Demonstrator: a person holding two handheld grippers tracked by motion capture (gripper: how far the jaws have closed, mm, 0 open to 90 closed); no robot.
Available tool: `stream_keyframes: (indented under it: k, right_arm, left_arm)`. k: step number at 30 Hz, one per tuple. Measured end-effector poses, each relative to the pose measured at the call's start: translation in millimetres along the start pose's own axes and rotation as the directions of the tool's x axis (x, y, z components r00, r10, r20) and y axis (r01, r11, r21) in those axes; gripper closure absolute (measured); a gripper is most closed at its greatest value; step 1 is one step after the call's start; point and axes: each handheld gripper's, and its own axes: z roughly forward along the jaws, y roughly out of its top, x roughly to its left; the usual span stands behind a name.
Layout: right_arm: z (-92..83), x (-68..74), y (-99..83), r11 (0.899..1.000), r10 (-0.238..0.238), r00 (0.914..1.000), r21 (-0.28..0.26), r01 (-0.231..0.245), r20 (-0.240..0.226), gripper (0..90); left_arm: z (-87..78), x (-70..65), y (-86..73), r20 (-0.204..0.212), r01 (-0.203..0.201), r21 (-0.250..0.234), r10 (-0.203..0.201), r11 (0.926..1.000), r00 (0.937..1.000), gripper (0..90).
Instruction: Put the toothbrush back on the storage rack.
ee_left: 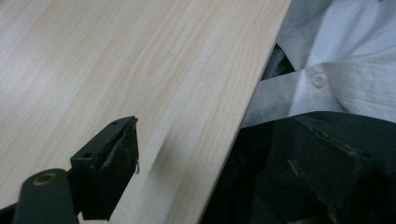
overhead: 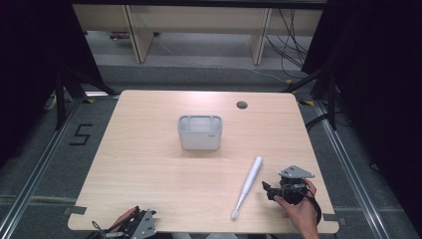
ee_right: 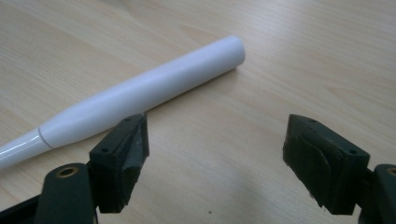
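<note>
The counter (overhead: pixel 149 164) is a pale wooden top that takes up the middle of the high view, with a small round hole (overhead: pixel 242 105) near its far edge at upper right. A grey bin (overhead: pixel 200 132) stands just above the centre of that frame, upright and open at the top. Lower right of centre lies the toothbrush (overhead: pixel 248 186), white, flat on the wood, its thick handle end pointing up the frame and its thin head end toward the bottom edge. Just to its right, the right hand-held gripper (overhead: pixel 265 188) sits in a hand, jaws released and spread wide, nothing between them; in the right gripper view the toothbrush (ee_right: pixel 140 95) lies just beyond the left jaw. At the bottom left edge, the left hand-held gripper (overhead: pixel 134 226) hangs over the counter's rim, also released and empty.
</note>
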Motion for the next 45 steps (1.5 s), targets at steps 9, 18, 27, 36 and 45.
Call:
stream_keyframes:
  k: [9, 18, 27, 36, 45]
  right_arm:
    - [-2.3, 2.3, 3.7, 1.000, 0.010, 0.9999, -0.026, -0.010, -0.008, 23.1]
    - [-0.3, 1.5, 5.3, 0.998, 0.027, 0.9996, -0.052, -0.027, -0.009, 23.6]
    - [5.3, 3.3, 10.8, 0.998, -0.006, 1.0000, -0.068, 0.006, -0.004, 31.8]
    - [6.2, 4.8, 18.9, 0.994, -0.038, 0.9992, -0.104, 0.036, -0.011, 61.2]
    - [19.4, -0.8, 26.2, 0.991, -0.049, 0.9979, -0.126, 0.043, -0.043, 82.2]
  left_arm:
    - [-0.1, 0.3, -0.1, -0.001, -0.001, 0.002, 0.001, 1.0000, 1.0000, 15.3]
    - [-0.2, 0.3, 0.1, -0.001, -0.003, 0.002, 0.003, 1.0000, 1.0000, 15.3]
    - [0.9, 0.5, -0.1, 0.000, 0.001, 0.005, -0.001, 1.0000, 1.0000, 15.3]
    - [1.0, -0.2, 0.1, 0.004, -0.004, 0.003, 0.004, 1.0000, 1.0000, 15.3]
    - [1.7, 0.0, 0.0, 0.005, 0.003, 0.007, -0.003, 1.0000, 1.0000, 15.3]
